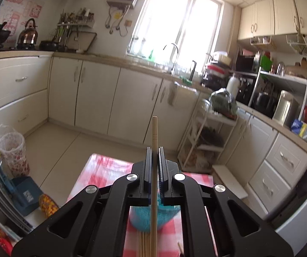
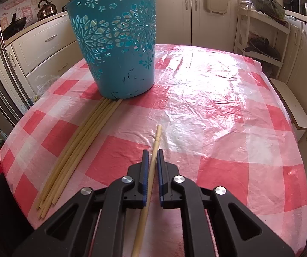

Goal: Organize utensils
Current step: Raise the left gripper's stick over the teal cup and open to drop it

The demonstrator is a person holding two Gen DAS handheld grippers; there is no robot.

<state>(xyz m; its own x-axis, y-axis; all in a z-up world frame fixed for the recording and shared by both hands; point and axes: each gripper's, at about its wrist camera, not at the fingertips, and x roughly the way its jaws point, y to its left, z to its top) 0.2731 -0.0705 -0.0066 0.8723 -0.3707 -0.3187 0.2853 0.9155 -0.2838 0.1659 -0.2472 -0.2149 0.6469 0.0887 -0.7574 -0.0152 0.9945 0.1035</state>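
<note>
My left gripper (image 1: 154, 150) is shut on a pale wooden chopstick (image 1: 154, 132) that sticks up past the fingertips, held high above the table. Below it, between the arms, the teal basket (image 1: 140, 220) and several chopsticks (image 1: 143, 244) show. In the right wrist view a teal cut-out basket (image 2: 119, 49) stands upright on the red-and-white checked tablecloth (image 2: 217, 111). Several chopsticks (image 2: 78, 147) lie in a bundle in front of the basket, their far ends touching its base. My right gripper (image 2: 153, 152) is shut on another chopstick (image 2: 156, 139), low over the cloth.
Cream kitchen cabinets (image 1: 97, 92) and a counter with a sink run around the room. A white shelf rack (image 1: 207, 132) stands right of the table. A patterned bin (image 1: 14, 154) stands on the floor at left. A plastic film covers the tablecloth.
</note>
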